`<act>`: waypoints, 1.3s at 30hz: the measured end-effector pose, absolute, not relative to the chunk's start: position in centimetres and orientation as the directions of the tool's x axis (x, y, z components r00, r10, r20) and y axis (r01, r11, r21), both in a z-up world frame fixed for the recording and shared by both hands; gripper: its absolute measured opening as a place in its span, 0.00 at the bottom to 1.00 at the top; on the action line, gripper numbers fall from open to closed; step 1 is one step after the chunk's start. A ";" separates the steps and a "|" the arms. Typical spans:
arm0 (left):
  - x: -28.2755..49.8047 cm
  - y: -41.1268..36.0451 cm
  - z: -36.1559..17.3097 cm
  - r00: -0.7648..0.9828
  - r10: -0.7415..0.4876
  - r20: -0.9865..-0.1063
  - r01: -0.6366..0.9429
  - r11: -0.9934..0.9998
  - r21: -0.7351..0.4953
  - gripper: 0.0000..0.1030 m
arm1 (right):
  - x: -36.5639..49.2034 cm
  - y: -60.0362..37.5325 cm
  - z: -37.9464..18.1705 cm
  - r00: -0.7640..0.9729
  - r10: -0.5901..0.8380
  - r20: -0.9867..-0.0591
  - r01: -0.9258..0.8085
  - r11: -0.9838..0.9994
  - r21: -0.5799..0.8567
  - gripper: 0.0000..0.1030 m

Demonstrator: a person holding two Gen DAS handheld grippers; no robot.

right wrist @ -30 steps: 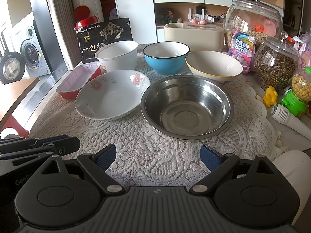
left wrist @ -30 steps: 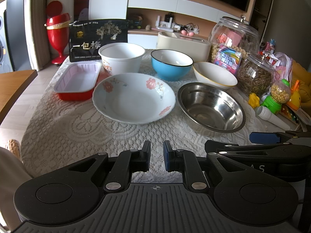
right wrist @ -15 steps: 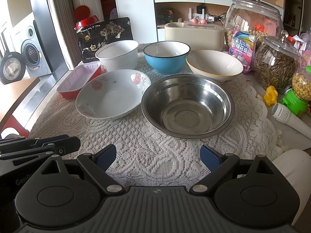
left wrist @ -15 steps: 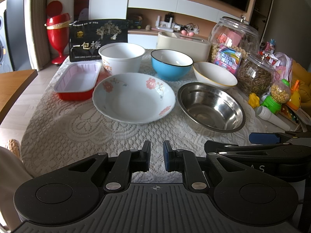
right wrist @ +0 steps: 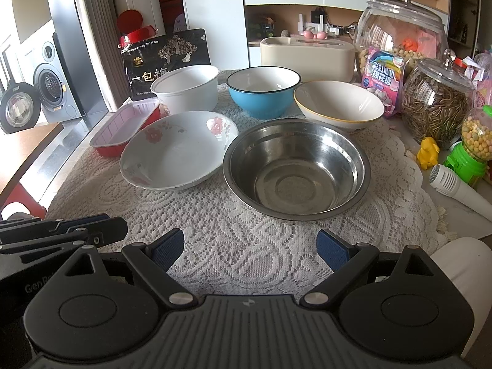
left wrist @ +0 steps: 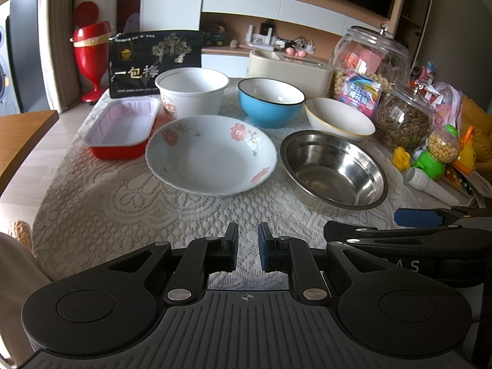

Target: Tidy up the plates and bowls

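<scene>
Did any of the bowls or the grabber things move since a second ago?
No, nothing visibly changed. The left gripper is shut on nothing and the right gripper is open, both above the lace cloth. The flowered plate, steel bowl and blue bowl sit where they were.

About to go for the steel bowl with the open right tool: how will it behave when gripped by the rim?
The steel bowl looks thin-walled, so probably light and stiff. Its polished, sloping rim may slip between the pads. It sits empty on the lace cloth, so a push could drag the cloth.
</scene>
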State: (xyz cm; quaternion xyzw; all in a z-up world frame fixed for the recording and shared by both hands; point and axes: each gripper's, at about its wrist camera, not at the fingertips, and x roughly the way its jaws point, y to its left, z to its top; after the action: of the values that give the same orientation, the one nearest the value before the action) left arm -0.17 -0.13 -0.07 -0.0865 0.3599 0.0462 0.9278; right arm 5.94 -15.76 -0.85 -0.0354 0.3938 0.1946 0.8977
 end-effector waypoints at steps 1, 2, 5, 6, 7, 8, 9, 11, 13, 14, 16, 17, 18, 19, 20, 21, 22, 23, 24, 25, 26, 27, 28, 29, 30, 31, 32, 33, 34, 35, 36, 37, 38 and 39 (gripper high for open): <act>-0.1 -0.1 -0.1 0.735 0.023 -0.677 -0.148 0.981 -0.127 0.15 | 6.0 -15.8 -0.8 0.614 0.322 -0.720 -0.378 0.922 0.090 0.91; -0.1 -0.1 -0.1 0.734 0.023 -0.679 -0.148 0.981 -0.127 0.15 | 6.0 -15.8 -0.8 0.614 0.322 -0.720 -0.377 0.922 0.091 0.91; 0.2 -0.1 -0.1 0.732 0.025 -0.681 -0.149 0.981 -0.124 0.15 | 6.3 -16.1 -0.7 0.620 0.325 -0.715 -0.379 0.921 0.091 0.91; 0.4 0.0 -0.1 0.734 0.024 -0.678 -0.147 0.981 -0.124 0.16 | 6.5 -16.2 -0.7 0.624 0.327 -0.710 -0.381 0.920 0.090 0.91; 0.6 0.1 -0.1 0.741 0.018 -0.672 -0.141 0.982 -0.128 0.15 | 6.6 -16.3 -0.7 0.630 0.331 -0.703 -0.383 0.919 0.090 0.91; 0.9 0.1 -0.1 0.748 0.009 -0.664 -0.132 0.982 -0.136 0.15 | 6.8 -16.5 -0.6 0.637 0.334 -0.695 -0.384 0.919 0.090 0.91; 1.3 0.3 0.0 0.761 -0.015 -0.648 -0.111 0.982 -0.153 0.16 | 7.1 -16.7 -0.5 0.645 0.334 -0.687 -0.382 0.920 0.089 0.91; 2.3 0.8 0.1 0.785 -0.092 -0.613 -0.049 0.977 -0.209 0.16 | 8.0 -17.4 -0.5 0.666 0.324 -0.671 -0.364 0.927 0.087 0.91; 3.6 1.5 0.0 0.770 -0.183 -0.612 -0.005 0.956 -0.292 0.16 | 9.1 -18.1 -0.4 0.686 0.305 -0.661 -0.340 0.937 0.081 0.91; 4.5 1.8 -0.2 0.757 -0.219 -0.616 0.000 0.943 -0.334 0.16 | 9.7 -18.4 -0.3 0.695 0.295 -0.656 -0.328 0.942 0.077 0.91; 6.0 2.0 -0.3 0.744 -0.215 -0.633 -0.036 0.933 -0.359 0.15 | 10.9 -19.1 -0.4 0.706 0.283 -0.649 -0.313 0.947 0.072 0.91; 6.7 1.7 -0.3 0.742 -0.179 -0.646 -0.058 0.943 -0.328 0.15 | 11.7 -19.5 -0.6 0.708 0.277 -0.650 -0.305 0.949 0.072 0.91; 7.2 1.5 -0.3 0.747 -0.160 -0.645 -0.054 0.953 -0.298 0.16 | 12.5 -19.9 -0.7 0.707 0.267 -0.654 -0.291 0.954 0.074 0.91; 7.7 1.3 -0.4 0.756 -0.157 -0.636 -0.037 0.959 -0.281 0.16 | 13.4 -20.2 -0.9 0.701 0.264 -0.663 -0.279 0.957 0.086 0.90; 8.3 1.2 -0.5 0.761 -0.168 -0.627 -0.022 0.959 -0.282 0.16 | 14.5 -20.7 -1.2 0.690 0.263 -0.674 -0.264 0.959 0.105 0.87; 9.0 1.4 -0.7 0.757 -0.178 -0.629 -0.021 0.955 -0.297 0.16 | 15.4 -21.1 -1.5 0.681 0.261 -0.684 -0.249 0.961 0.119 0.83; 9.6 1.6 -1.0 0.751 -0.184 -0.635 -0.031 0.949 -0.313 0.16 | 16.2 -21.4 -1.8 0.675 0.254 -0.693 -0.233 0.964 0.127 0.80; 10.2 1.8 -1.2 0.746 -0.188 -0.639 -0.039 0.945 -0.324 0.16 | 17.1 -21.7 -2.2 0.669 0.242 -0.703 -0.216 0.968 0.128 0.76; 10.8 1.9 -1.5 0.740 -0.187 -0.646 -0.047 0.943 -0.328 0.16 | 17.8 -22.0 -2.5 0.665 0.233 -0.710 -0.204 0.971 0.128 0.71; 11.3 1.9 -1.7 0.734 -0.184 -0.654 -0.056 0.943 -0.328 0.16 | 18.6 -22.3 -2.9 0.659 0.228 -0.716 -0.195 0.972 0.129 0.70; 11.9 2.0 -1.9 0.728 -0.185 -0.661 -0.062 0.941 -0.332 0.16 | 19.1 -22.5 -3.2 0.656 0.222 -0.722 -0.190 0.974 0.127 0.67; 12.5 2.0 -2.2 0.723 -0.189 -0.665 -0.066 0.939 -0.339 0.16 | 19.6 -22.6 -3.5 0.653 0.219 -0.725 -0.189 0.974 0.124 0.67; 12.9 2.0 -2.5 0.717 -0.193 -0.669 -0.070 0.936 -0.346 0.16 | 19.7 -22.6 -3.8 0.652 0.216 -0.727 -0.191 0.974 0.119 0.67; 13.5 2.0 -2.7 0.710 -0.200 -0.676 -0.072 0.933 -0.352 0.16 | 20.1 -22.6 -4.1 0.650 0.214 -0.729 -0.193 0.974 0.115 0.67; 14.0 1.9 -3.0 0.701 -0.210 -0.682 -0.072 0.930 -0.360 0.16 | 20.4 -22.5 -4.3 0.646 0.213 -0.733 -0.194 0.975 0.113 0.67; 14.4 1.8 -3.3 0.694 -0.220 -0.686 -0.072 0.927 -0.369 0.16 | 20.7 -22.5 -4.6 0.642 0.214 -0.736 -0.193 0.974 0.115 0.67; 14.7 1.8 -3.5 0.688 -0.229 -0.688 -0.070 0.923 -0.378 0.16 | 21.1 -22.5 -4.8 0.637 0.215 -0.740 -0.193 0.974 0.117 0.67; 15.0 1.7 -3.7 0.683 -0.242 -0.689 -0.065 0.920 -0.388 0.16 | 21.2 -22.4 -5.0 0.631 0.216 -0.745 -0.193 0.974 0.120 0.67; 15.2 1.5 -3.9 0.680 -0.246 -0.691 -0.063 0.919 -0.389 0.20 | 21.5 -22.3 -5.2 0.622 0.219 -0.752 -0.193 0.973 0.124 0.67; 15.5 1.4 -4.1 0.677 -0.249 -0.693 -0.061 0.919 -0.390 0.21 | 21.8 -22.1 -5.5 0.610 0.226 -0.760 -0.195 0.972 0.132 0.66; 15.8 1.3 -4.4 0.673 -0.256 -0.694 -0.059 0.917 -0.395 0.23 | 21.9 -21.9 -5.8 0.595 0.232 -0.770 -0.200 0.970 0.138 0.60; 15.9 1.3 -4.5 0.669 -0.263 -0.695 -0.058 0.914 -0.402 0.25 | 22.1 -21.7 -6.2 0.576 0.240 -0.781 -0.207 0.968 0.145 0.56; 16.1 1.2 -4.7 0.664 -0.269 -0.698 -0.058 0.912 -0.406 0.25 | 22.2 -21.3 -6.5 0.553 0.252 -0.794 -0.217 0.964 0.154 0.49; 16.1 1.1 -4.8 0.660 -0.271 -0.700 -0.056 0.912 -0.406 0.26 | 22.3 -21.1 -6.8 0.539 0.254 -0.803 -0.218 0.963 0.158 0.48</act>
State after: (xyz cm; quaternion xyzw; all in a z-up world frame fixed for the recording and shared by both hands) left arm 16.12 1.12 -4.83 -0.2007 0.4076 -0.0606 0.8888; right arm 22.26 -21.07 -6.80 0.0191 0.4610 0.1345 0.8770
